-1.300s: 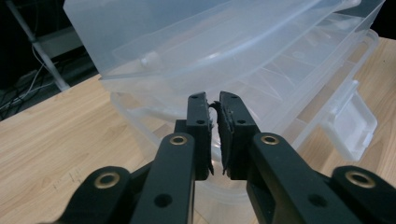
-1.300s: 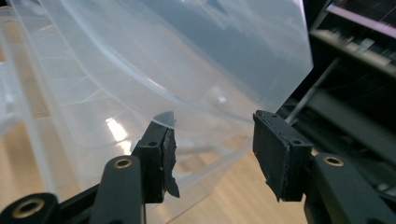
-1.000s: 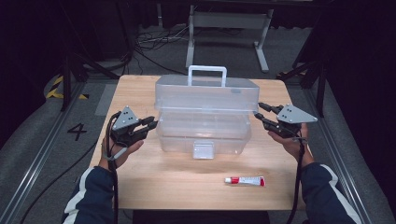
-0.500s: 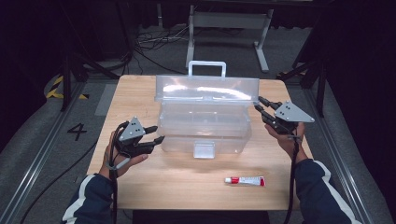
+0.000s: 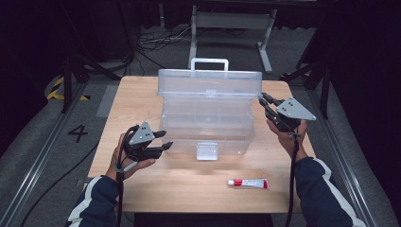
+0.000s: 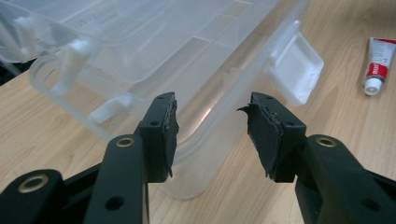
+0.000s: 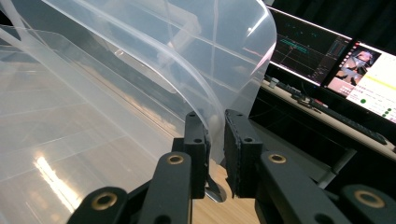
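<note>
A clear plastic box (image 5: 208,127) stands mid-table, its lid (image 5: 210,82) raised a little above the body. My right gripper (image 5: 263,99) is at the lid's right corner; its jaws have just been closing and are shut on the lid's rim (image 7: 212,119). My left gripper (image 5: 166,139) hangs low beside the box's front left corner (image 6: 187,186). Its jaws have just been opening and stand open (image 6: 212,121) with nothing between the pads. The white front latch (image 6: 296,70) hangs loose.
A red and white tube (image 5: 248,183) lies on the wooden table (image 5: 137,99) in front of the box, to the right. The lid's handle (image 5: 209,61) points toward the far edge. Monitors (image 7: 327,51) stand beyond the table's right side.
My left gripper let go of the box's left side, opened, and dropped toward the near left. The lid has risen, with the right gripper closing on its corner.
</note>
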A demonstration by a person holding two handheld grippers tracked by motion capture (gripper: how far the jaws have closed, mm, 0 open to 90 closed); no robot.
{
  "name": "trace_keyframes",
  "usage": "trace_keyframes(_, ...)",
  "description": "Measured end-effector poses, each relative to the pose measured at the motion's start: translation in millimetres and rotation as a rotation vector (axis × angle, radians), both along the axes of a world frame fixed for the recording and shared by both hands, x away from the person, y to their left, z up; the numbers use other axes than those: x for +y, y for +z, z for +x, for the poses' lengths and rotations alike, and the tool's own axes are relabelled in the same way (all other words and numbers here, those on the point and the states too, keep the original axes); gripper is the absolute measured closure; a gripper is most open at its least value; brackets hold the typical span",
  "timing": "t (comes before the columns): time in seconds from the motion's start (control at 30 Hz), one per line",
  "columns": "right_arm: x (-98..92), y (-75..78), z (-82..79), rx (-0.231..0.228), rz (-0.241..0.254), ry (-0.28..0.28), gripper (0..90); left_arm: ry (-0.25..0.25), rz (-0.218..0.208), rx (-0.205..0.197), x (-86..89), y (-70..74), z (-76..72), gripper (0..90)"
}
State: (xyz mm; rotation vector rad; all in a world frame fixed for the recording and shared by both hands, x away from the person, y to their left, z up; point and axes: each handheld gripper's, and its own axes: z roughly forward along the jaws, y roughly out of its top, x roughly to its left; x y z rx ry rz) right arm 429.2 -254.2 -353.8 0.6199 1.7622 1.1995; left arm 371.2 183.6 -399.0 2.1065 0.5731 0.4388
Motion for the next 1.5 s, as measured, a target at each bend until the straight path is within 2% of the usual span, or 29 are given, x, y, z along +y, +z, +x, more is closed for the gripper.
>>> trace_keyframes(0.3, 3.4, 8.2, 6.7, 0.014, 0.002, -0.028, 81.2, -0.035, 0.042, 0.014, -13.4, -5.2, 6.6, 51.8)
trace_keyframes(0.37, 3.6, 10.0, 8.8, 0.018, 0.005, -0.032, 81.5, -0.045, 0.04, 0.022, -16.5, -6.6, 8.9, 51.6)
trace_keyframes(0.5, 5.1, 12.2, 12.3, 0.012, 0.007, -0.045, 82.3, -0.053, 0.052, 0.03, -21.0, -8.7, 11.9, 51.5)
trace_keyframes(0.57, 6.0, 13.0, 13.9, 0.001, 0.002, -0.052, 82.6, -0.058, 0.073, 0.03, -24.6, -9.7, 13.9, 51.0)
trace_keyframes(0.73, 7.7, 16.5, 18.2, 0.006, 0.006, -0.068, 83.3, -0.087, 0.077, 0.045, -33.1, -12.5, 19.6, 50.5)
trace_keyframes(0.97, 8.7, 22.2, 28.5, 0.019, 0.026, -0.077, 83.8, -0.12, 0.119, 0.061, -44.9, -17.9, 26.9, 50.7)
trace_keyframes(1.07, 6.9, 24.5, 32.8, 0.026, 0.029, -0.068, 83.8, -0.116, 0.144, 0.078, -46.5, -22.9, 30.0, 52.2)
trace_keyframes(1.13, 6.0, 25.5, 35.0, 0.034, 0.036, -0.065, 83.9, -0.105, 0.155, 0.072, -46.7, -25.2, 31.1, 53.2)
trace_keyframes(1.33, 7.1, 29.7, 40.9, 0.056, 0.049, -0.071, 84.0, -0.094, 0.157, 0.063, -43.4, -26.1, 34.1, 61.7)
trace_keyframes(1.5, 6.0, 33.3, 47.4, 0.075, 0.056, -0.062, 84.0, -0.139, 0.156, 0.07, -40.2, -24.7, 37.8, 65.6)
